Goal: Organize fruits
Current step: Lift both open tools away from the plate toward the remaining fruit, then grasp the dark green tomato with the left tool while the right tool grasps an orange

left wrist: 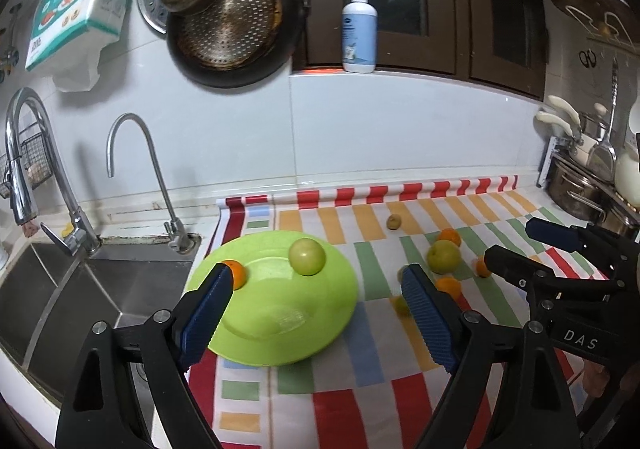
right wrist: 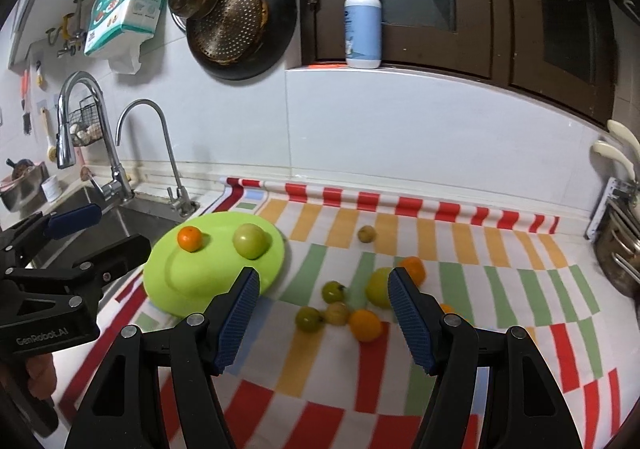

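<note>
A lime green plate (left wrist: 320,313) (right wrist: 180,289) lies on the striped cloth beside the sink. On it sit a green apple (left wrist: 307,256) (right wrist: 251,240) and a small orange (left wrist: 237,273) (right wrist: 189,238). My left gripper (left wrist: 316,289) is open and empty above the plate. My right gripper (right wrist: 322,289) is open and empty above a cluster of loose fruit: a large green apple (right wrist: 378,287), an orange (right wrist: 365,325), another orange (right wrist: 414,269) and small green fruits (right wrist: 309,319). One small fruit (right wrist: 366,233) lies alone farther back.
A steel sink (left wrist: 80,297) with two faucets (left wrist: 160,185) is left of the plate. Pans hang on the wall (left wrist: 232,21). A soap bottle (left wrist: 359,29) stands on the ledge. Pots and utensils (left wrist: 580,185) crowd the right end of the counter.
</note>
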A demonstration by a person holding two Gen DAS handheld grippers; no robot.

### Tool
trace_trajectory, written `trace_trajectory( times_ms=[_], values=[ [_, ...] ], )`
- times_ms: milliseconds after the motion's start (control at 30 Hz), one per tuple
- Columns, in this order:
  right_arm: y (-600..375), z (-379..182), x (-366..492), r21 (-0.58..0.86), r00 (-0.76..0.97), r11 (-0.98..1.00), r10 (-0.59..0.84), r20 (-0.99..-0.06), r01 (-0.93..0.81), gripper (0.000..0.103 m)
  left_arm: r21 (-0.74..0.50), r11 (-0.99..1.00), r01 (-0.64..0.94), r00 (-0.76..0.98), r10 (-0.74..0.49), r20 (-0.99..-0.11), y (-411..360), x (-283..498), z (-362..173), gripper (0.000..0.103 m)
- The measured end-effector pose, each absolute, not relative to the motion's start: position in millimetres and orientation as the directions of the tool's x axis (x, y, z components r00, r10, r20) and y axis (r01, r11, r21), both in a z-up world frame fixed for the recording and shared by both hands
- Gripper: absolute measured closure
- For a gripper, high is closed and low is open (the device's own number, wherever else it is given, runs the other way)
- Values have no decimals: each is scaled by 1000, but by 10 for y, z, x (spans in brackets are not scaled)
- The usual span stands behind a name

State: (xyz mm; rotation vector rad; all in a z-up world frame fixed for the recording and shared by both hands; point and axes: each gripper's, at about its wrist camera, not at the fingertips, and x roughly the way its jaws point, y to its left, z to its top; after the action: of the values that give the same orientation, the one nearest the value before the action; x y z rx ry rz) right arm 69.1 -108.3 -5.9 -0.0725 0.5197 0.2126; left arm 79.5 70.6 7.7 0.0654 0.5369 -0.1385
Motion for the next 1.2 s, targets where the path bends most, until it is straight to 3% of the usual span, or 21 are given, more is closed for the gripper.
trace_trajectory(
  times_ms=[667,1200],
  values=[
    [-1497,-380,888,-82,804,949,211,-555,-306,36,84,954,289,807,-196,-557,60,1092,-368,20],
    [-1450,-977,1402,-68,695,923,236,-679,-380,47,114,897,428,686,-240,-686,-124,1534,-976,41]
  ],
)
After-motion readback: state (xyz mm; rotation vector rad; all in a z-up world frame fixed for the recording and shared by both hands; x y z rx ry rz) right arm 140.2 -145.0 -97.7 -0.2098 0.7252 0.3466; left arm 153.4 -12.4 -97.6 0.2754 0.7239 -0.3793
